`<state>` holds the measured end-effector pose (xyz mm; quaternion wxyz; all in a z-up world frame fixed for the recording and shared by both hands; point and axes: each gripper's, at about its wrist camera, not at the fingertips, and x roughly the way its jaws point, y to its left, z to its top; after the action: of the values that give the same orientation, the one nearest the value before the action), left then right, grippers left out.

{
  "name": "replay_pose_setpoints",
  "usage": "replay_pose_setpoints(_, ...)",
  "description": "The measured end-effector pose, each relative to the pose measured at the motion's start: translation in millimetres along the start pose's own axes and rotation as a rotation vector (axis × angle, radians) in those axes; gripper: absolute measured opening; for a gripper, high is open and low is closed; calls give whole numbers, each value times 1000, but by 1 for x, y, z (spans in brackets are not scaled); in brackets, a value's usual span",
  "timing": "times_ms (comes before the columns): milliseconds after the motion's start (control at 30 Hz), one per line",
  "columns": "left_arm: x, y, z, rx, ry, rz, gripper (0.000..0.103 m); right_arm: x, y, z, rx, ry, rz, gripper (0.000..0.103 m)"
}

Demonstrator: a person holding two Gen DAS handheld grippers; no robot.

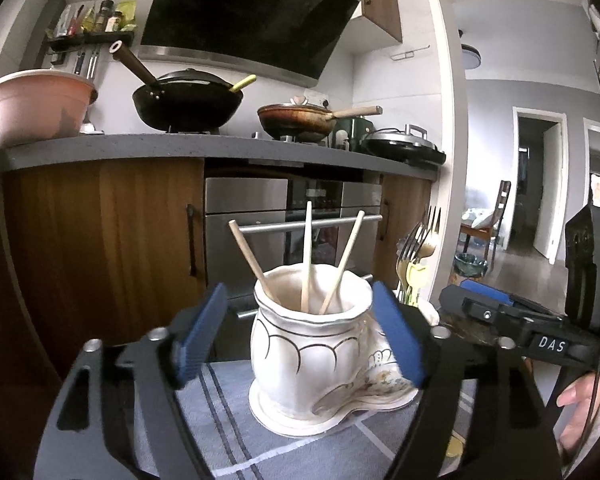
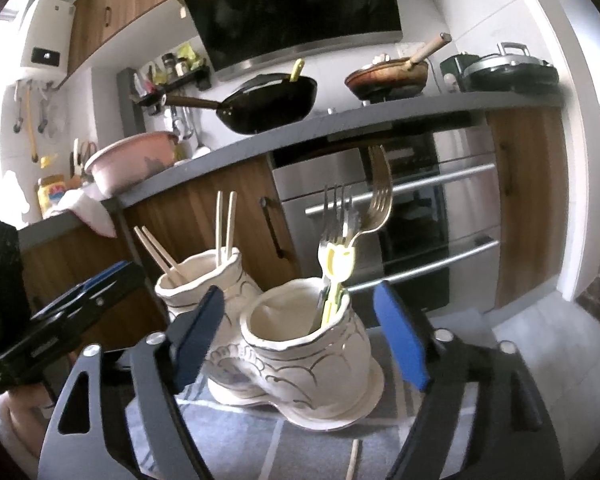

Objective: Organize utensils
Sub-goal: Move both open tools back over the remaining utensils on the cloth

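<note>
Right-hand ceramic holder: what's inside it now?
The right-hand holder holds several metal forks and a yellow-handled utensil, all leaning on its far rim. Their lower ends and the holder's bottom are hidden by its wall.

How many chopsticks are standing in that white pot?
4. In the right wrist view, two chopsticks lean together to the left in the left-hand white pot, and two more stand nearly upright at its back. The left wrist view shows only three, so one is hidden there.

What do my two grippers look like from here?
Both grippers, left and right, have black slotted frames with silver bolts and ribbed blue pads. The right one carries a "DAS" label, a small green light and a thin black cable.
</note>
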<state>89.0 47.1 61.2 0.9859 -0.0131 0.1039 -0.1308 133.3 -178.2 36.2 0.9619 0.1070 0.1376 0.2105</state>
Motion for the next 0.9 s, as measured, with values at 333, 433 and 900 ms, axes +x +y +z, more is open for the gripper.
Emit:
replay_pose_setpoints(333,-18,5,-9,-11,-5,45,97,-20,-12,-6,6,-38,-86,95)
replay_pose_setpoints(433,-22,5,-15,-7,9,73,97,-28,-15,-10,-12,-30,-115,96)
replay_pose_setpoints(900,-28,-11,-53,45,183,48,97,-62,-21,-39,-69,156,-206,97)
